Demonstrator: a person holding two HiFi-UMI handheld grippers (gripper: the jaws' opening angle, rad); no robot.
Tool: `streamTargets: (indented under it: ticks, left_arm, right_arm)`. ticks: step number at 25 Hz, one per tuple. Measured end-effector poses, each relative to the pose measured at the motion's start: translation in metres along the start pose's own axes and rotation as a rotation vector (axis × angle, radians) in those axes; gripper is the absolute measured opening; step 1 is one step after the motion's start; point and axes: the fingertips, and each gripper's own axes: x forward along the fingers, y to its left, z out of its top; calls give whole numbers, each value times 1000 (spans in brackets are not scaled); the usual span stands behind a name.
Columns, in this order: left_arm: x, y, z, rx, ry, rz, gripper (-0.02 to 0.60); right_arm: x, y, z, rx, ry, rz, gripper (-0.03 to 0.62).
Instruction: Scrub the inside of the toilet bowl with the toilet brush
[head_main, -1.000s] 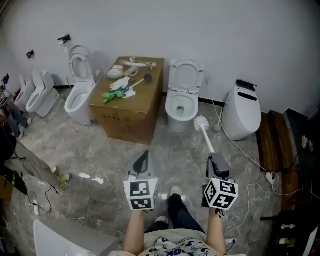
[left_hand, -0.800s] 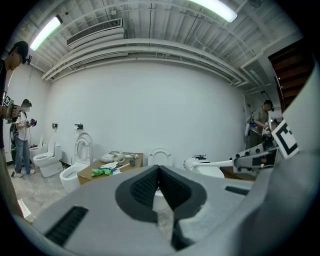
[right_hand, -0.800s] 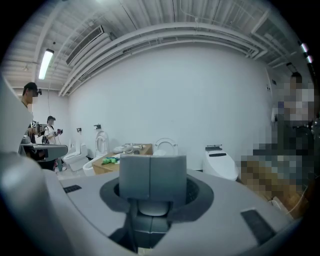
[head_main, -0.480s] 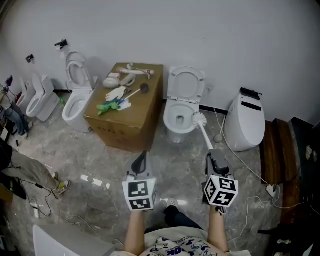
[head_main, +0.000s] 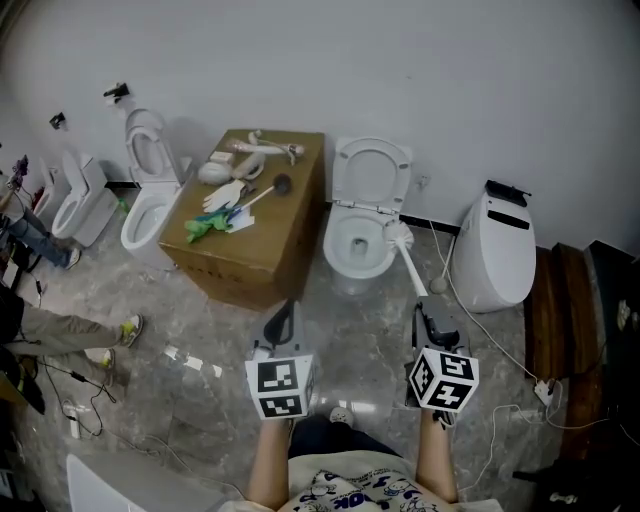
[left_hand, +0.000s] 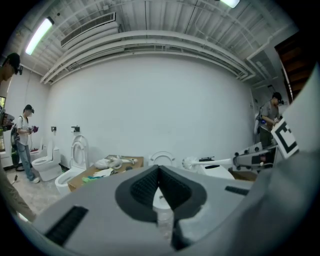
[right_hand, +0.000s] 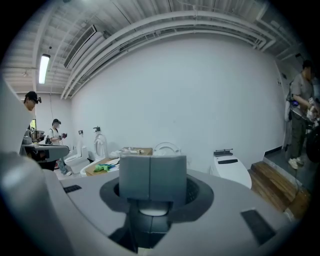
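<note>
The right gripper (head_main: 428, 318), jaws clamped on the toilet brush (head_main: 411, 264) handle, bristle head at the toilet bowl (head_main: 333, 241) rim, left gripper (head_main: 287, 315) jaws closed, empty.

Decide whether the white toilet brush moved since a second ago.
Yes. The head of the white toilet brush went forward, from short of the open white toilet to its bowl's right rim.

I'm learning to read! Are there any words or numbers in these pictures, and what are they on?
Nothing reads clearly.
Cardboard box: small print on its side, too small to read.
Person's shirt: printed letters, cut off and blurred.
Cubes on the left hand-held gripper and the right hand-held gripper, which holds the toilet brush: black-and-white square patterns, not words.
</note>
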Motion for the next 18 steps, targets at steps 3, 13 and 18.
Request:
streamTargets:
  ticks: [3,13,18]
  left_arm:
    - [13,-3,1,7,11,-4,2]
    - [64,-7,-2,1,39,-31,2]
    - [105,-4,3,-1,33,-46,2]
  right_arm:
    - [12,-6,0,7,14,2,167]
    - [55,-21,8,20,29,-6,169]
    - [91,-27,19,16,25,-13,169]
